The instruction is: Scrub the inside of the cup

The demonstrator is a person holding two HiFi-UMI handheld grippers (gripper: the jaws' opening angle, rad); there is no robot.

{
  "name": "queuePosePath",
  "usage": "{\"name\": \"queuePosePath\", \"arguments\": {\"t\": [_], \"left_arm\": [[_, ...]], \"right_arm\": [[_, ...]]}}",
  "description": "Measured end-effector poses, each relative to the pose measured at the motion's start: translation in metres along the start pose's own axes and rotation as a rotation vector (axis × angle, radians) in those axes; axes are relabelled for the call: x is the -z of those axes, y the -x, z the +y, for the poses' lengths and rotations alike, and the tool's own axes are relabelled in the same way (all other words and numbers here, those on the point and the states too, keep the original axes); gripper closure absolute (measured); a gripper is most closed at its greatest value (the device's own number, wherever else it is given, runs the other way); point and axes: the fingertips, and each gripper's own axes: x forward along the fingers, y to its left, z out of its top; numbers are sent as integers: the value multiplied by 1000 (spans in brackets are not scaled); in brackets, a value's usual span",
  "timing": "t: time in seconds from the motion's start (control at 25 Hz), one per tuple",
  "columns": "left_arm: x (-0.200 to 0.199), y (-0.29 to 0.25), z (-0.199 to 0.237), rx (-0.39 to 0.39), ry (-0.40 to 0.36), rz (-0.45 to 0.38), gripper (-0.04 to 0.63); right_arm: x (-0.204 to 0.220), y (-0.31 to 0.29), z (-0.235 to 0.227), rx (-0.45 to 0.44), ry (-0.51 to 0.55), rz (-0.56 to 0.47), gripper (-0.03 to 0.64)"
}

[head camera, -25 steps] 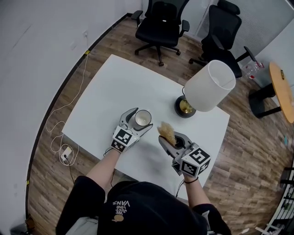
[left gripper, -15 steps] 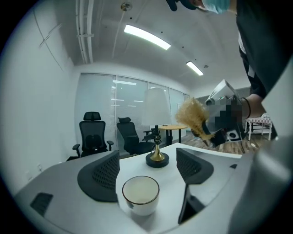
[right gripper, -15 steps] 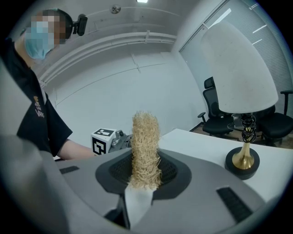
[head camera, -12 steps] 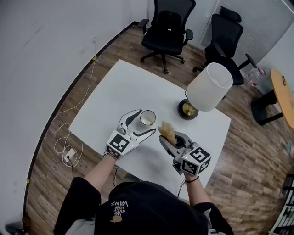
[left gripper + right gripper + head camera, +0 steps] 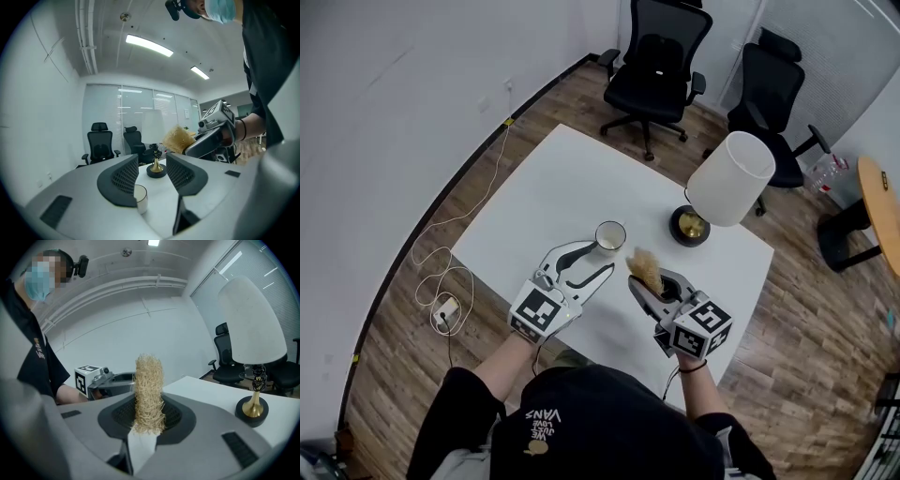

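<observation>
Tools hover above the white rectangular table [image 5: 546,183]. Left tool [image 5: 602,259] has its jaws closing with nothing between them; the small white round cup [image 5: 610,235] stands upright just beyond their tips. Right tool [image 5: 647,283] is clamped on the straw-coloured fibrous scrubber [image 5: 643,267]. Best widen the left jaws again, straddle the cup, grip it firmly, then lower the scrubber straight into its mouth.

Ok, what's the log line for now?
left hand-held gripper: closing, empty, near cup | right hand-held gripper: shut on scrubber | cup: upright on table
</observation>
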Motion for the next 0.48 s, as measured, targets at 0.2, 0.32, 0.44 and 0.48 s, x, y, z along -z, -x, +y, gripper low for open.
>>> {"name": "queuePosePath", "arguments": {"t": [0.2,0.32,0.44,0.48], "left_arm": [[-10,18,-9,-40,18,-20,528],[-11,24,-14,-55,28,-23,571],[-10,35,-19,-66,48,-11,584],[-7,38,-21,-64,53,0,584]], "right_arm": [[3,3,12,-11,23,5,523],[7,6,16,-17,34,13,523],[12,6,23,-22,41,26,523],[14,5,25,-23,43,30,523]]}}
